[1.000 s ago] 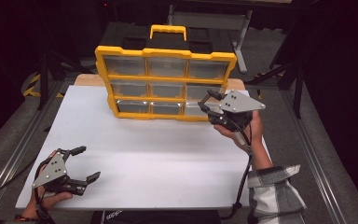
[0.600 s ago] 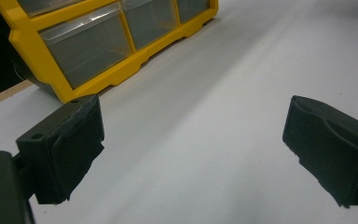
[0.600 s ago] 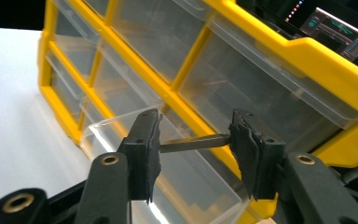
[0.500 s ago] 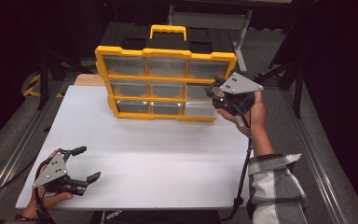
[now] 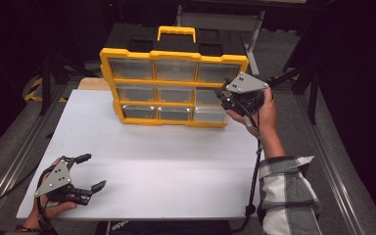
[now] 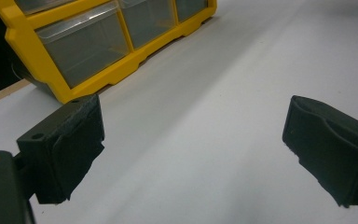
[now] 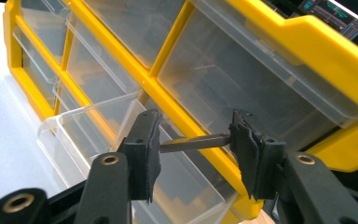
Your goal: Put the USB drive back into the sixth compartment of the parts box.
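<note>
Yellow plastic frames the organizer [image 5: 174,88], which stands at the far edge of the white table [image 5: 176,161]. Your right gripper [image 7: 193,142] pinches a thin dark screw-like piece [image 7: 193,142] beside its pulled-out clear drawer [image 7: 98,135] at the organizer's right end. Your left gripper [image 5: 85,172] rests wide and empty at the near left corner.

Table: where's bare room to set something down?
Free: white table, wide middle between yellow organizer and left gripper, plus near right corner. Crowded: far right, where right gripper holds a thin metal rod over the pulled-out drawer.
</note>
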Tool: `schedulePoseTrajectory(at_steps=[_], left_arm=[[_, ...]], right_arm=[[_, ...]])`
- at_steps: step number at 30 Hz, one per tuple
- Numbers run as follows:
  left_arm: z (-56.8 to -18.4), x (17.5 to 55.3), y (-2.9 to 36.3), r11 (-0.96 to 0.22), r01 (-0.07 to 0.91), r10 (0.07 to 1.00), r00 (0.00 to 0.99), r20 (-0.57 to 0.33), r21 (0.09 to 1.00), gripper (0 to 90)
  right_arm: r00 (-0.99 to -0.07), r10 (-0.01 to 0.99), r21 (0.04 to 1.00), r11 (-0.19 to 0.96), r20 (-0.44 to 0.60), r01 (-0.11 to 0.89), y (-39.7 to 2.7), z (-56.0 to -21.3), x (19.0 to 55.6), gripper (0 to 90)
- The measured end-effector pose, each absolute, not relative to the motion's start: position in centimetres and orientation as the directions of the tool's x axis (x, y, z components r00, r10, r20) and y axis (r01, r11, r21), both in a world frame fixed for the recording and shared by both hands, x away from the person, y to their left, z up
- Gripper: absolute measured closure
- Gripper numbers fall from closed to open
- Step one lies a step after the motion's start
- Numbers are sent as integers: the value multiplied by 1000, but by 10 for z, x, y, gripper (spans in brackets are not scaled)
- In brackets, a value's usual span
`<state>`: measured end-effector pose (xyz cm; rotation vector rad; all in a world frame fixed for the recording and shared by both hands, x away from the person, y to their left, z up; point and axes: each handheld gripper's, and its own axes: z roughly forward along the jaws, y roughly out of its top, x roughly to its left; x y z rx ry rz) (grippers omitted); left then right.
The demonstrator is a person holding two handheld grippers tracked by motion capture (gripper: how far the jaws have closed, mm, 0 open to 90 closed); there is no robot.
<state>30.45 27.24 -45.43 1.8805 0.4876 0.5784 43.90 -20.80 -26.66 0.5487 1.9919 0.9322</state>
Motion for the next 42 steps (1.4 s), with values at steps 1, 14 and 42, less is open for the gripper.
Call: schedulePoseTrajectory(at_steps=[1,14,42], left_arm=[[-454,305,272,-355,66,580,798,164,933,63],[-455,304,272,-354,66,575,802,162,933,64],[-455,305,272,-358,71,571,805,159,931,67]], right_arm=[[-546,664,778,627,-511,36,-208,-267,439,539],[-543,684,775,625,-487,91,-206,-275,450,539],[-553,707,779,607,-440,157,-207,-287,458,544]])
